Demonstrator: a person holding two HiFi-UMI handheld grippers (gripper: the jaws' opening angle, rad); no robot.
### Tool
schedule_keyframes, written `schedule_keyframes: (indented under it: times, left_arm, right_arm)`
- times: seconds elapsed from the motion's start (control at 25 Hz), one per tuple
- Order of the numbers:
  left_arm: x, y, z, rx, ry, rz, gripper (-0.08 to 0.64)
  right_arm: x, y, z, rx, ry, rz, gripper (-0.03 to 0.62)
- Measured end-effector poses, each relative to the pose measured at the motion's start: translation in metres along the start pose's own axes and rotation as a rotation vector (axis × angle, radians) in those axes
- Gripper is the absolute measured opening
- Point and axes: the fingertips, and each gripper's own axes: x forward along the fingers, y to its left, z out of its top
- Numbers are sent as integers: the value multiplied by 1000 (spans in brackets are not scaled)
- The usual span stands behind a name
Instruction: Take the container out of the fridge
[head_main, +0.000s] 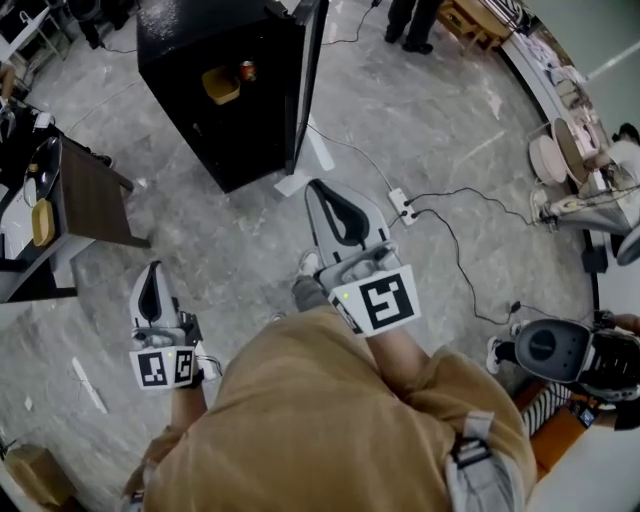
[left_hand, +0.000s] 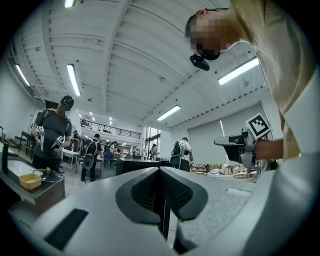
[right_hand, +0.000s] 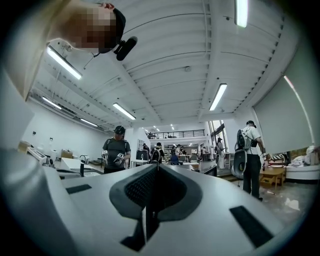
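Note:
A black fridge (head_main: 200, 60) stands on the floor ahead with its door (head_main: 308, 70) swung open. On a shelf inside sits a yellow container (head_main: 221, 86) with a small can (head_main: 247, 70) beside it. Both grippers are held well short of the fridge, at waist height. My left gripper (head_main: 153, 270) (left_hand: 160, 169) points forward at the lower left, jaws together and empty. My right gripper (head_main: 320, 187) (right_hand: 158, 165) reaches farther forward, toward the fridge door's foot, also shut with nothing in it. It shows too in the left gripper view as the right gripper (left_hand: 240, 145).
A dark side table (head_main: 95, 200) at the left carries a yellow dish (head_main: 42, 222) and a pan. A power strip (head_main: 403, 206) and cables lie on the grey floor right of the fridge. Plates (head_main: 556, 152) sit on a counter at the right. Several people stand around the hall.

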Motion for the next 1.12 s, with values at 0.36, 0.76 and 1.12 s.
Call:
schedule_keyframes:
  times: [0.36,0.76,1.12]
  left_arm:
    - [82,-12,-7,7,42,-31,2]
    - [158,-28,-20,-45,39,-21,2]
    - [204,-30,-26,-24,62,31,2]
  right_arm:
    - [43,-65,-20,10,49,8,3]
    - [81,-123,-33,79,49,3,3]
    - [126,-167,-44,103,39,61,3]
